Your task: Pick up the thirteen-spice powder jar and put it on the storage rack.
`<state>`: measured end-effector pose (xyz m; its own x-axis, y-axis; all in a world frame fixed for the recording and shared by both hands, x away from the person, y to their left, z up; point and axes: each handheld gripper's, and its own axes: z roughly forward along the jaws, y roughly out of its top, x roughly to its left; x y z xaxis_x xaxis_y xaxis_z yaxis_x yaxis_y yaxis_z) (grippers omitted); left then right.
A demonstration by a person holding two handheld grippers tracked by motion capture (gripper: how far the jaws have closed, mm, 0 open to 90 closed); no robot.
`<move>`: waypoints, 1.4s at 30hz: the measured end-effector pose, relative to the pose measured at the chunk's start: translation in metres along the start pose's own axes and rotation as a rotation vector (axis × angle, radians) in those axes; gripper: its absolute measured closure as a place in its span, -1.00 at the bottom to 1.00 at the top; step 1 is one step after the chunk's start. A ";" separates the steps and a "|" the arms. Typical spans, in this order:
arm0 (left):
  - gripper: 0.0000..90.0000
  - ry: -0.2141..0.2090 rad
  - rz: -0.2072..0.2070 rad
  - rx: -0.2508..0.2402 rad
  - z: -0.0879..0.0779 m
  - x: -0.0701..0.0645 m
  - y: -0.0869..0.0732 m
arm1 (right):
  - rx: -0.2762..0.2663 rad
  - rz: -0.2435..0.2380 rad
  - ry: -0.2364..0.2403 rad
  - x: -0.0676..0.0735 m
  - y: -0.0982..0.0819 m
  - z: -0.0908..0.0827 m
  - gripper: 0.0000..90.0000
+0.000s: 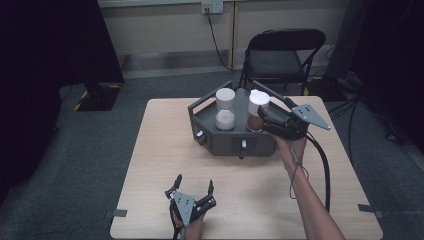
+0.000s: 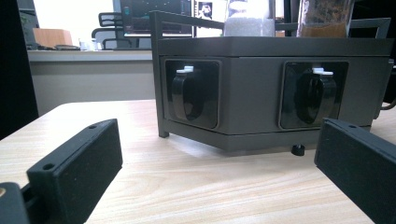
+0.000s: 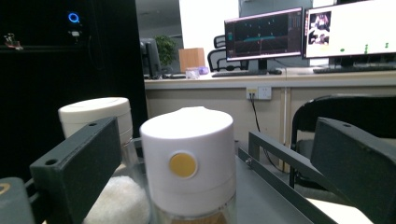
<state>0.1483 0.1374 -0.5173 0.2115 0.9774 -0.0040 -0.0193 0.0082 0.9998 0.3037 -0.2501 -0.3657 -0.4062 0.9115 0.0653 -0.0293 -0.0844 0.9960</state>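
Reaching over the grey rack (image 1: 220,142), the right claw (image 1: 263,118) has its jaws spread wide on either side of the brown-spice jar (image 1: 257,115), which stands upright in the right-hand slot of the rack, just beside the white-powder jar (image 1: 225,110). In the right gripper view the jar's white cap (image 3: 189,158), with its round yellow button, sits between the two black jaws with a clear gap on each side, so nothing is gripped at this moment. The step in hand looks like either a fresh release or the approach to a grasp at the cap; the pictures alone cannot settle which. The left claw (image 1: 192,192) rests low on the tabletop (image 1: 160,150) near the person's edge, jaws also wide and empty, facing the rack's front with its two dark dispenser knobs (image 2: 194,93). If the jar is to be lifted, the next move calls for centring the jaws on the cap, closing squarely, and pulling straight up so the glass clears the rack's rail (image 3: 280,163) without knocking its neighbour.
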 end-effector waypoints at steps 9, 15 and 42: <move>-0.99 0.000 0.000 0.000 0.000 0.000 0.000 | -0.021 -0.046 -0.009 0.009 -0.002 -0.016 -0.98; -0.99 0.000 0.000 0.000 0.000 0.000 0.000 | -0.031 -0.058 -0.016 0.012 -0.004 -0.028 -0.98; -0.99 0.004 0.000 0.000 0.000 -0.001 0.000 | -0.071 -0.068 -0.110 0.026 -0.037 -0.078 -0.98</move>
<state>0.1481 0.1368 -0.5172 0.2077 0.9782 -0.0036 -0.0191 0.0077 0.9998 0.2229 -0.2546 -0.4053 -0.2986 0.9543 0.0078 -0.1198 -0.0456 0.9917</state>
